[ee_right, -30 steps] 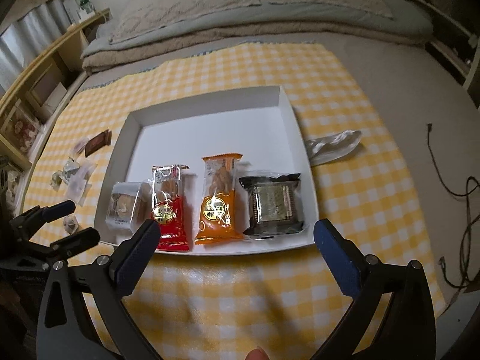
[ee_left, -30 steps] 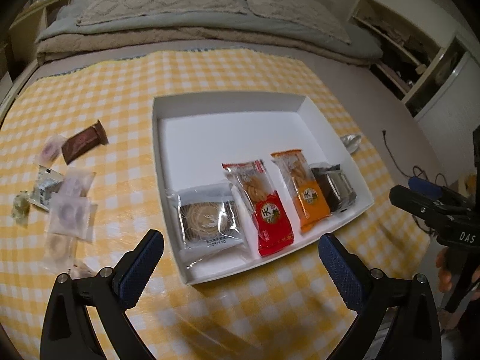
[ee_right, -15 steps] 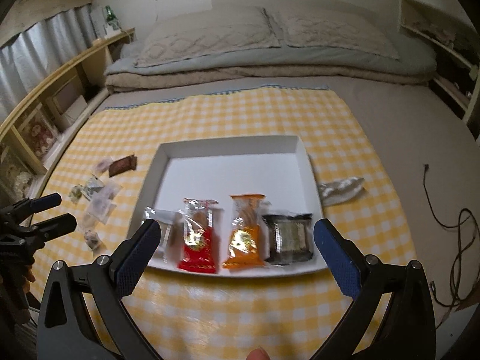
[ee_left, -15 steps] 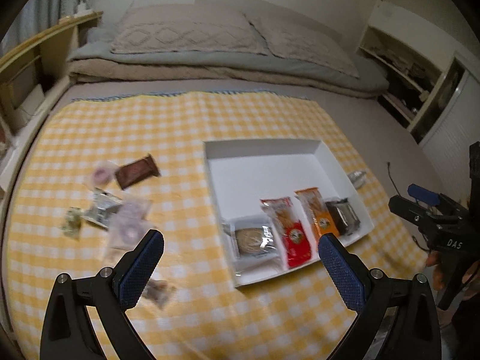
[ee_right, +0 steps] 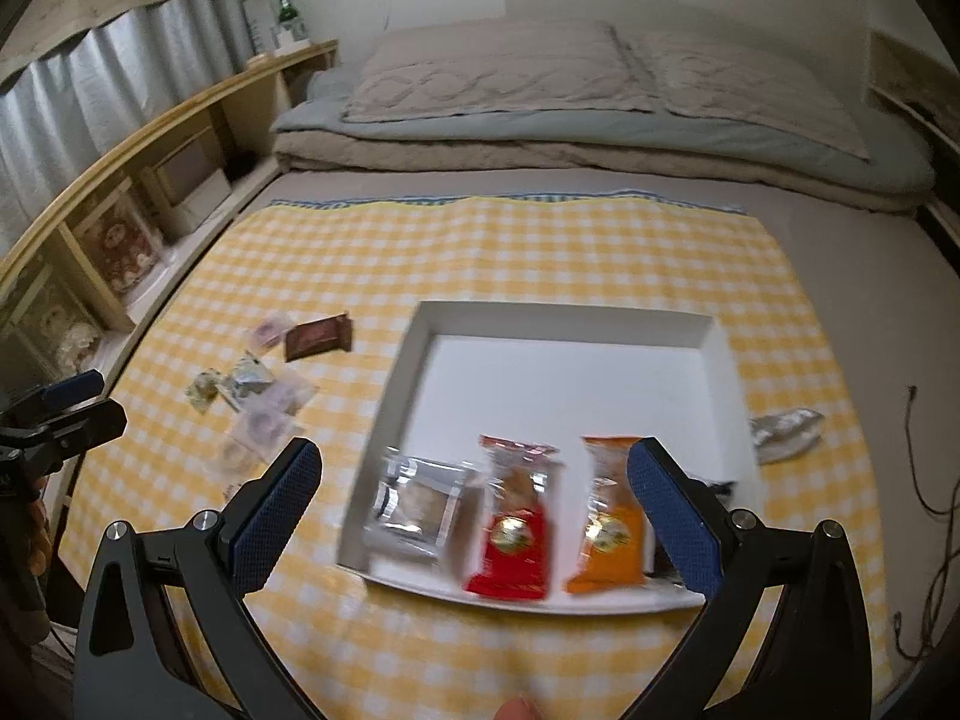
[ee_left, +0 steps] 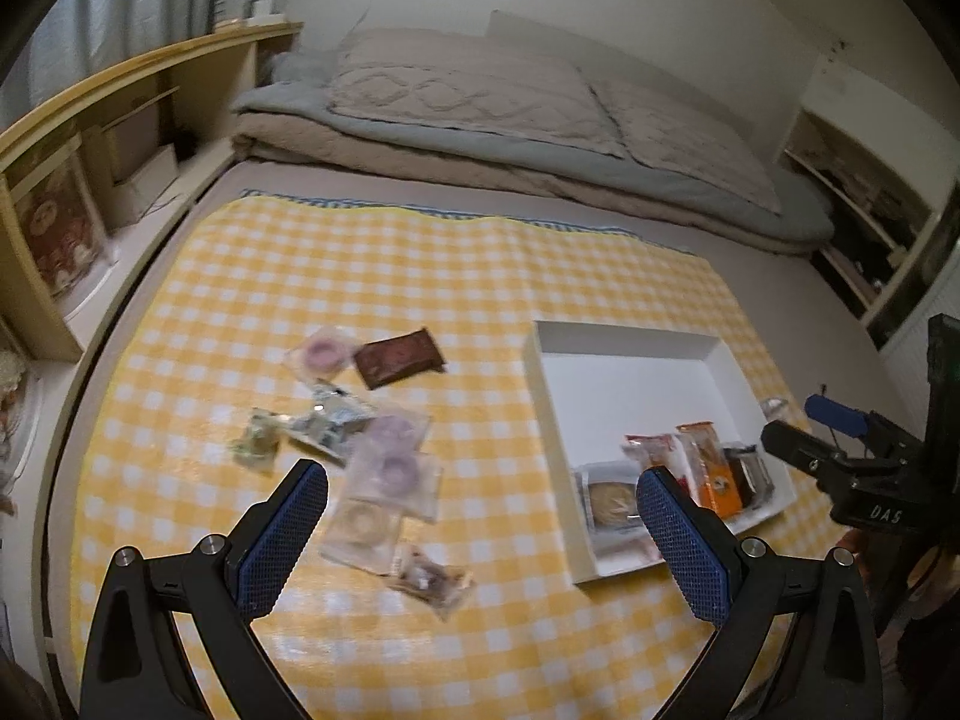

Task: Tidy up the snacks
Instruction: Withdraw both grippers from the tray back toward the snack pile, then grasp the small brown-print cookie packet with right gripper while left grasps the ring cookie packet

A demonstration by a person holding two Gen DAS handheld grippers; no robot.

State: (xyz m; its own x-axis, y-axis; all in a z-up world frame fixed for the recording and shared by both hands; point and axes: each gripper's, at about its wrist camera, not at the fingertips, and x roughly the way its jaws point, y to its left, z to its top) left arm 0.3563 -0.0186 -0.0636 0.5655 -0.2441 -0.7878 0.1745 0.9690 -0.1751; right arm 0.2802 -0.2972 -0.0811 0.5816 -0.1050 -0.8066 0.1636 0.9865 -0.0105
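Left tongs [ee_left: 480, 534]: mine, spread wide, grasping nothing, above the checked cloth [ee_left: 480, 276]
Right tongs [ee_right: 474, 516]: released too, empty
Loose snacks [ee_left: 384, 468]: scattered on the cloth between and ahead of my left tongs
White tray [ee_right: 714, 336]: ahead of my right tongs, four packets in a row along its near edge
Red packet [ee_right: 510, 546]: between clear [ee_right: 414, 504] and orange [ee_right: 606, 540] ones
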